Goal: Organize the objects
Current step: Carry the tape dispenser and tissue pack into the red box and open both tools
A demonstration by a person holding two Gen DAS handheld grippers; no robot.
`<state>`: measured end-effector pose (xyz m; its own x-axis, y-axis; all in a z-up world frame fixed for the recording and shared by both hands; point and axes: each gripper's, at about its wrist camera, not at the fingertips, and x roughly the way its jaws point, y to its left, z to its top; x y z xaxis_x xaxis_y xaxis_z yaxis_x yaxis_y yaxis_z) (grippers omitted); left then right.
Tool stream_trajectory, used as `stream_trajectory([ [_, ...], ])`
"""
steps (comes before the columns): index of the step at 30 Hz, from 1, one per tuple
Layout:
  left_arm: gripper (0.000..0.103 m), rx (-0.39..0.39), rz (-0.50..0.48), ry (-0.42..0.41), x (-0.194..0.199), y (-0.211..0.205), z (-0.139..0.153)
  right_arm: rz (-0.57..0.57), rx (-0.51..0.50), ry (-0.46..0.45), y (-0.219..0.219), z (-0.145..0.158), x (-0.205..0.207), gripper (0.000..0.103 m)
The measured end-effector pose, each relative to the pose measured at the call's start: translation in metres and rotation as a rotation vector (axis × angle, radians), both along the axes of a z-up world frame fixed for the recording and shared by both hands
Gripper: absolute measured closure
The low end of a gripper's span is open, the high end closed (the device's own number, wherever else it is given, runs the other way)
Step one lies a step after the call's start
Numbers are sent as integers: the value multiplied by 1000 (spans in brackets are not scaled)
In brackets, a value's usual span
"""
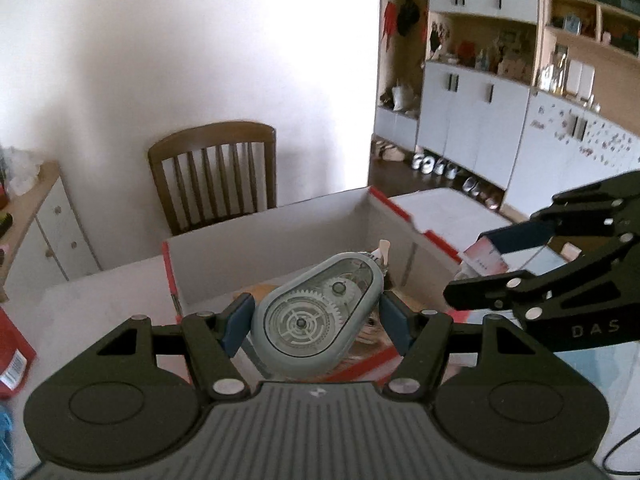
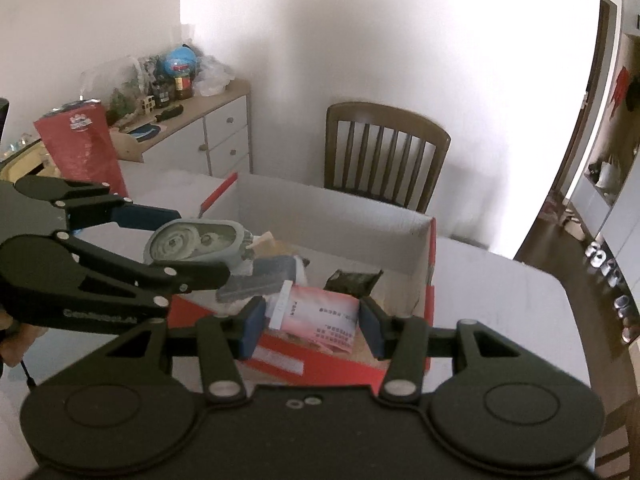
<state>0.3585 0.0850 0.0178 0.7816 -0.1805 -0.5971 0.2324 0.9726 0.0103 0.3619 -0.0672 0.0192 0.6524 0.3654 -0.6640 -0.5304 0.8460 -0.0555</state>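
The left gripper (image 1: 316,322) is closed on a grey tape dispenser (image 1: 316,316), its blue pads bearing on the two long flanks of the rounded shell, and holds it above the near edge of an open red-and-white box (image 1: 264,240) that stands on the white bench (image 1: 80,300). The dispenser appears to be a light, rigid plastic case with a clear window over its gears; the shell looks smooth and tapers toward the nose (a taper invites slipping forward under a hard squeeze), so the present hold across the widest part of the body is judged the sound one. The thin tip at its front should not be pressed or knocked. Further right, the right gripper (image 2: 312,322) is clamped on a small pink-and-white packet (image 2: 320,316), likewise above the box, whose interior already contains a dark pouch (image 2: 352,280) and other items. The packet seems soft, light and easily crushed; its printed face bows slightly between the pads, so light pressure on the side edges is advisable. Both items should drop safely from a low release.
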Motion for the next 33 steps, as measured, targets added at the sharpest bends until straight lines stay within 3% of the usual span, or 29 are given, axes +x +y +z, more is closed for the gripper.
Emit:
stream_trajectory([
  [9,35,47,9,64,52,4,-15,-23,-87,-6,17,-23,42,53],
  [19,35,110,26,144,89,5,-41,-61,-110,89,26,-58,76,53],
  [33,35,150,32,232,103,5,-75,-56,-129,155,31,-85,89,53],
])
